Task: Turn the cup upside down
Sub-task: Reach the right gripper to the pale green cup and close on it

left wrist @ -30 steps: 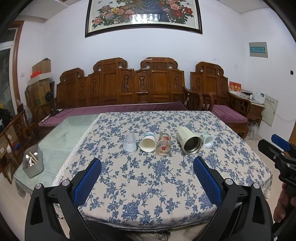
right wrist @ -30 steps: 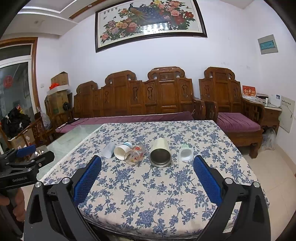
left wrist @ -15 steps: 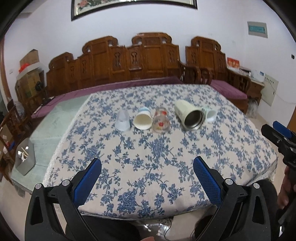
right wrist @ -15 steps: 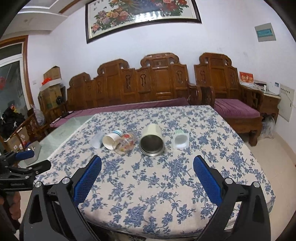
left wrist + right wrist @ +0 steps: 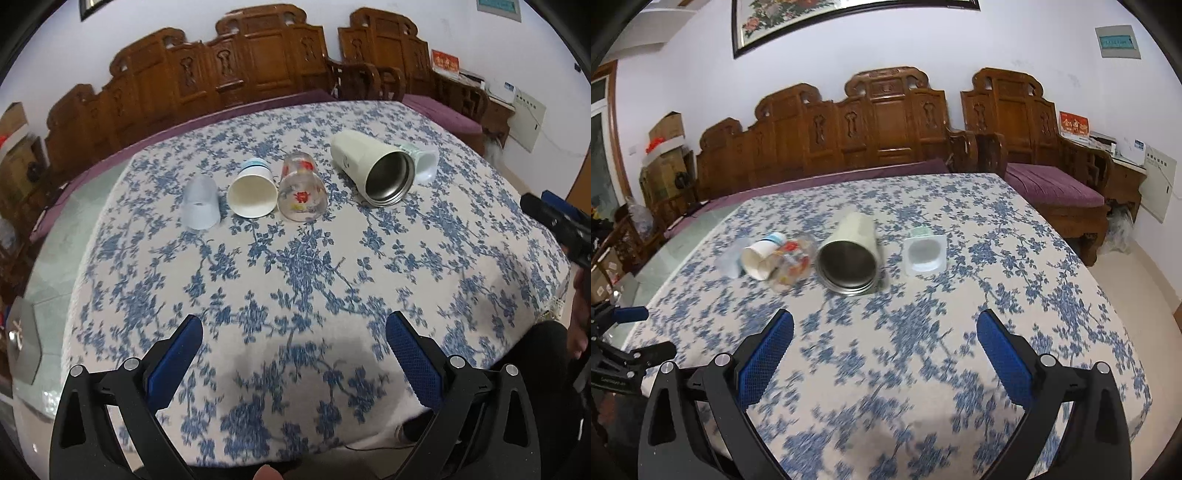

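**Hovering over five tipped cups, nothing flipped yet**

Hovering above the near edge of the cloth-covered surface [image 5: 295, 266], both tools are spread wide and hold nothing. The left tool [image 5: 294, 334] looks toward the row from the left; the right tool [image 5: 885, 332] faces it more squarely, roughly in line with the steel tumbler.

The cups lie on their sides in a row across the middle of the surface, well apart from both tools. From left to right in the left wrist view: a frosted plastic cup [image 5: 200, 205], a paper cup [image 5: 252, 192] with its mouth toward the camera, a clear glass with red print [image 5: 302, 190], a large cream tumbler with a steel interior [image 5: 373, 168], and a small white cup [image 5: 424, 162] tucked just beside and behind the tumbler. The paper cup and the glass look to be touching; the frosted cup sits slightly apart.

As a judgement, the task has barely begun. No cup stands mouth down, and none is gripped. Everything remains: pick one cup, close on its wall, lift, turn it so the rim faces the cloth, and set it down. Which cup is meant cannot be told from these views. The tumbler, being large and round, may roll when first nudged.
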